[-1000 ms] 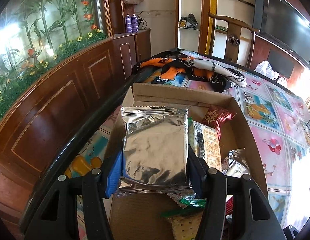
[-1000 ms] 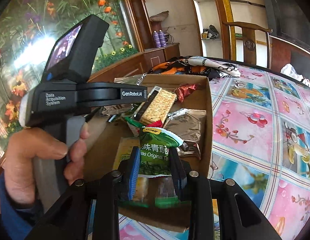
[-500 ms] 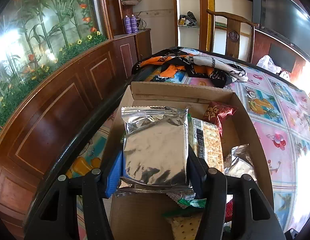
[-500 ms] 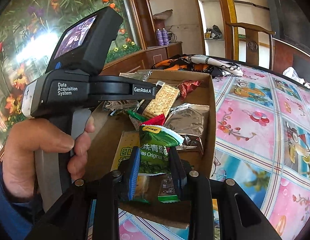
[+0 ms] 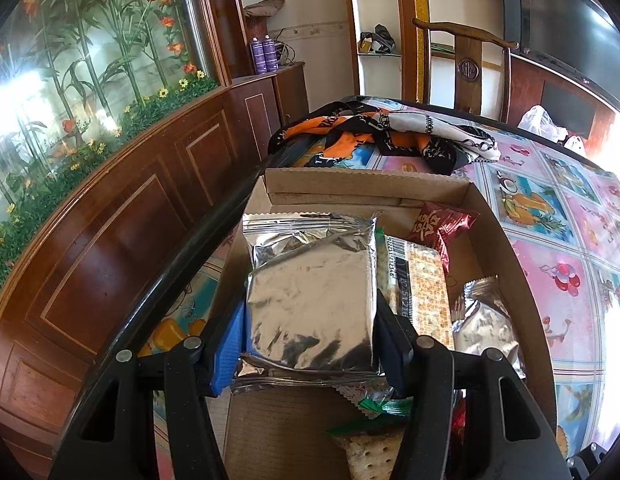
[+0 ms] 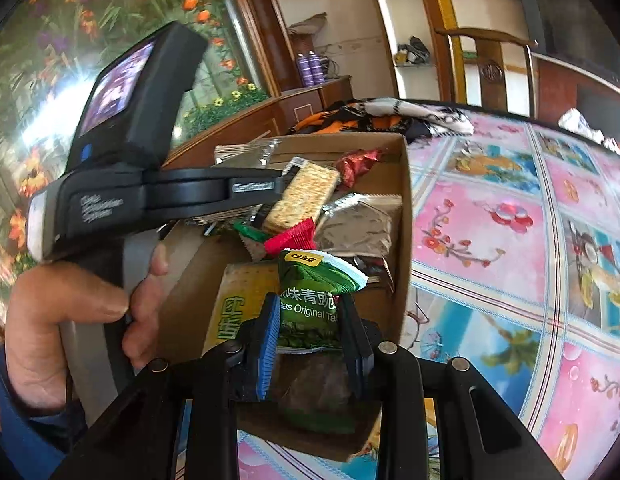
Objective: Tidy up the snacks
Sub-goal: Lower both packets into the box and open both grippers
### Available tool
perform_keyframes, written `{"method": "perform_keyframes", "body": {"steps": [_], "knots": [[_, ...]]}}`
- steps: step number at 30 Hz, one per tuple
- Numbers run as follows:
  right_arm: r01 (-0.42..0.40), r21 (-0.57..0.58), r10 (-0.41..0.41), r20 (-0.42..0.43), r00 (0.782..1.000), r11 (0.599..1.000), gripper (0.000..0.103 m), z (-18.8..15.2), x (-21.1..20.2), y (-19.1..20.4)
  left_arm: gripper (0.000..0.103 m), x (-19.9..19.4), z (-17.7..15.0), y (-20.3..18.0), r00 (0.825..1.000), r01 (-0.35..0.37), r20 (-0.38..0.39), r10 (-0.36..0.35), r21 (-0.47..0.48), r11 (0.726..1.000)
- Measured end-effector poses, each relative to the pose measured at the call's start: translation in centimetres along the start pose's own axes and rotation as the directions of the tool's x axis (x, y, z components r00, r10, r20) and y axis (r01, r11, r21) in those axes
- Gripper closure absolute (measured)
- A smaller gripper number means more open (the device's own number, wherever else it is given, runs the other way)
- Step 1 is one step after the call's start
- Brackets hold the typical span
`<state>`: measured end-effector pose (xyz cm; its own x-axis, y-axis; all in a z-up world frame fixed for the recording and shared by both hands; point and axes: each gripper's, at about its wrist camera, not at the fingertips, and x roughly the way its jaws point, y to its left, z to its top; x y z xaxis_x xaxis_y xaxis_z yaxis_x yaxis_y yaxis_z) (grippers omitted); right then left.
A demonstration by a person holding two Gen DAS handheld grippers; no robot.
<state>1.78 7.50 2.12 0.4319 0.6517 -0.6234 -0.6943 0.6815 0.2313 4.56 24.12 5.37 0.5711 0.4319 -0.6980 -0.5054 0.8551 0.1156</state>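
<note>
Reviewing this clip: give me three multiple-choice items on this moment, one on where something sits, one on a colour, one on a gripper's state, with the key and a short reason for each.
1. Where does the dark red foil candy wrapper lie?
A. In the brown cardboard box, near its far right corner
B. On the pink tablecloth
C. On the wooden chair

2. What colour is the pea snack packet in the right gripper?
A. Silver
B. Green
C. Red

3. What is the left gripper doing?
A. Hanging open
B. Shut on nothing
C. Shut on the silver foil packet

Key: 1 A, the wrapper lies inside the box walls. 2 B, its printed face is green. 3 C, both pads press the packet's sides.
</note>
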Motion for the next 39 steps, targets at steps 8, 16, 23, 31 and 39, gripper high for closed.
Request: {"method": "perform_keyframes", "body": {"steps": [8, 16, 23, 31, 39], "knots": [[0.007, 0.004, -0.007, 0.001, 1.0, 1.0, 0.071, 0.0, 0.0, 0.3, 0.045, 0.0, 0.0, 0.1, 1.0, -0.005, 0.002, 0.005, 0.003, 1.0], [0.019, 0.007, -0.019, 0.003, 1.0, 1.0, 0.071, 0.2, 0.2, 0.3, 0.045, 0.0, 0.0, 0.0, 1.0, -0.005, 0.002, 0.005, 0.005, 1.0], [0.026, 0.007, -0.026, 0.005, 1.0, 1.0, 0.07, 0.2, 0.1, 0.1, 0.045, -0.1, -0.1, 0.0, 1.0, -0.007, 0.006, 0.007, 0.009, 1.0], [0.035, -0.061, -0.032, 0.05, 0.998, 0.997, 0.043, 0.0, -1.1, 1.1, 0.038, -0.6, -0.1, 0.3, 1.0, -0.006, 0.021, 0.006, 0.005, 1.0], [0.097, -0.09, -0.076, 0.21, 0.975, 0.991, 0.011, 0.6, -5.3, 1.4, 0.01, -3.8, 0.3, 0.8, 0.979, 0.049, 0.199, -0.036, -0.059, 0.997]]}}
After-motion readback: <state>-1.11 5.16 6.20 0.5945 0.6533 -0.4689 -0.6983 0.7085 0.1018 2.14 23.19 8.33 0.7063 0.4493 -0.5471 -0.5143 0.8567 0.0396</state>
